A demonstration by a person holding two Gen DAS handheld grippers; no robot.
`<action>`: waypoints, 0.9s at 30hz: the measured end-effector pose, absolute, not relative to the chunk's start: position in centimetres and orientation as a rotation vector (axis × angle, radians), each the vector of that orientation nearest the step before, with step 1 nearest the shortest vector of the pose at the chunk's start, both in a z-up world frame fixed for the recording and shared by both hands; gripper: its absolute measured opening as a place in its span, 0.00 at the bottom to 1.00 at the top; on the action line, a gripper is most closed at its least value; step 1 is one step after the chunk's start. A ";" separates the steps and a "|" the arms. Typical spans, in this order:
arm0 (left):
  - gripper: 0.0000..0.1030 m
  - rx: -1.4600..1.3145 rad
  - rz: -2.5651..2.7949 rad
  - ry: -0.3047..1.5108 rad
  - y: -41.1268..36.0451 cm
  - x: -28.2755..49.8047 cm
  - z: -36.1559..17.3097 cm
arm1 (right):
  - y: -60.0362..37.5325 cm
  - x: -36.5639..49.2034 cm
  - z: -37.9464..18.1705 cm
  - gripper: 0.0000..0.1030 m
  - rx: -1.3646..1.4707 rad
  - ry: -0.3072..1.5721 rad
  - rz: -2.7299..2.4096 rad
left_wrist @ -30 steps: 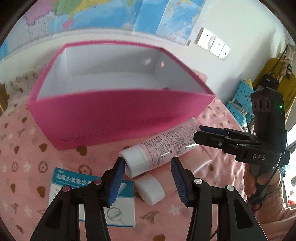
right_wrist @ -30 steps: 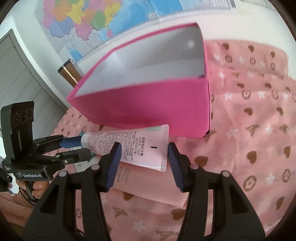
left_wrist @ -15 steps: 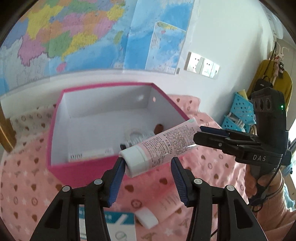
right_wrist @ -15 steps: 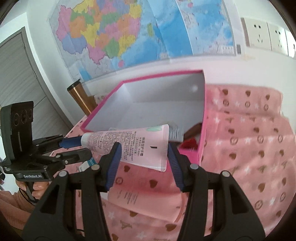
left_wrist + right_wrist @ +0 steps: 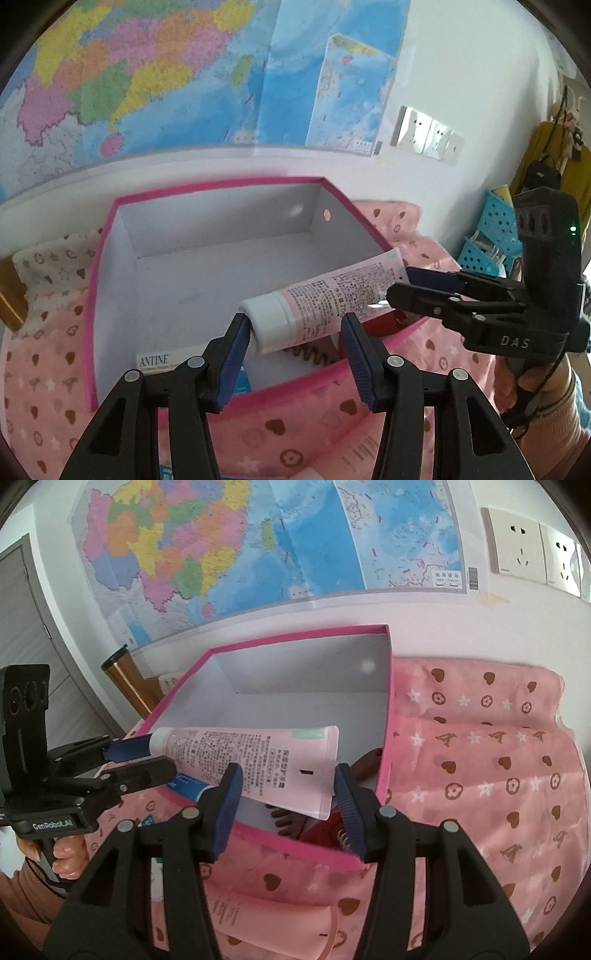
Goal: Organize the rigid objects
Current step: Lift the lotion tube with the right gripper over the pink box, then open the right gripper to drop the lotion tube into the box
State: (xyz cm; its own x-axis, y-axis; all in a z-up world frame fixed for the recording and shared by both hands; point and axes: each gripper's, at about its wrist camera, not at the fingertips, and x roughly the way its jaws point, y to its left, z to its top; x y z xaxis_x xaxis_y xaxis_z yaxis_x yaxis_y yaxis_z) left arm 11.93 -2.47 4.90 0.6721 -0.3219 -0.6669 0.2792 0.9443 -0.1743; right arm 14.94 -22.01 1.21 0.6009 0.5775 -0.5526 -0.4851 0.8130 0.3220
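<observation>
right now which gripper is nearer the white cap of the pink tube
Left. The left gripper holds the pink tube at its white cap; the right gripper holds the flat crimped end.

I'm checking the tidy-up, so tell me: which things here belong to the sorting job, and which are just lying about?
Part of the job: pink tube, held above the pink box by the left gripper and right gripper; ANTINE carton inside the box.
Just lying about: wall map, wall sockets, blue baskets, patterned cloth.
</observation>
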 end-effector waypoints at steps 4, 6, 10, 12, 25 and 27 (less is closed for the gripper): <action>0.50 -0.080 -0.347 0.801 -2.4 13.0 3.7 | -21.8 15.4 1.0 0.52 0.118 0.703 0.594; 0.50 -0.092 -0.352 0.819 -2.4 13.3 3.2 | -21.7 15.5 0.9 0.52 0.107 0.709 0.583; 0.50 -0.088 -0.352 0.840 -2.6 13.9 2.5 | -21.6 15.6 0.7 0.52 0.089 0.714 0.574; 0.50 -0.094 -0.354 0.852 -2.5 14.1 2.2 | -21.5 15.6 0.7 0.52 0.084 0.712 0.564; 0.50 -0.084 -0.340 0.831 -2.0 13.6 2.3 | -21.9 15.1 0.8 0.53 0.094 0.683 0.536; 0.50 -0.080 -0.340 0.809 -1.7 12.9 2.7 | -22.0 14.8 0.7 0.53 0.103 0.685 0.542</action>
State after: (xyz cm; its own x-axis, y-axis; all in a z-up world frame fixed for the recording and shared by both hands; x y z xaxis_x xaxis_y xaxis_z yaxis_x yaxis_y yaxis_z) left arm 12.86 -1.69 2.66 0.6391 -0.3279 -0.6957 0.2669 0.9429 -0.1992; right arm 14.83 -22.00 0.75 0.6426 0.5080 -0.5736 -0.4416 0.8573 0.2645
